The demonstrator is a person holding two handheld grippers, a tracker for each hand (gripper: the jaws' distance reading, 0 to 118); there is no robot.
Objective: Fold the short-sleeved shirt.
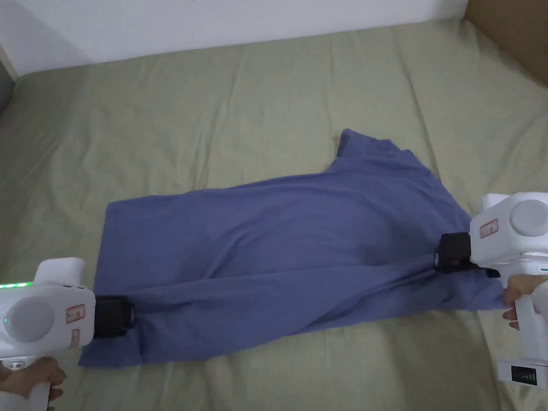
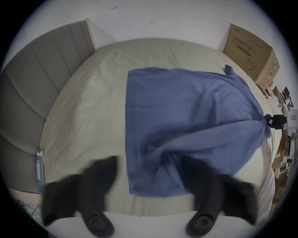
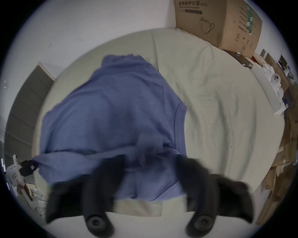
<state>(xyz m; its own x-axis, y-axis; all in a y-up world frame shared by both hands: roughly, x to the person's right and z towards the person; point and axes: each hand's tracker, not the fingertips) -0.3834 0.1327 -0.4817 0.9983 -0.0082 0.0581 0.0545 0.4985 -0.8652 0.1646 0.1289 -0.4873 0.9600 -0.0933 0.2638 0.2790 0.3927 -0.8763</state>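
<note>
A blue short-sleeved shirt [image 1: 281,232] lies sideways on the bed, hem to the left and collar end to the right. A raised crease runs across it from my left gripper [image 1: 127,314] at the hem to my right gripper [image 1: 442,253] at the shoulder end. In the left gripper view the shirt [image 2: 185,112] bunches between the blurred jaws of the left gripper [image 2: 153,167], which stand well apart. In the right gripper view the jaws of the right gripper [image 3: 150,162] are also apart, with the shirt [image 3: 112,112] gathered between them.
The pale green sheet [image 1: 199,102] covers the whole bed, with open room behind the shirt. A cardboard box [image 1: 525,17] stands at the far right corner. A grey padded headboard [image 2: 32,80] is on the left. Boxes and clutter [image 3: 274,96] lie past the bed's right side.
</note>
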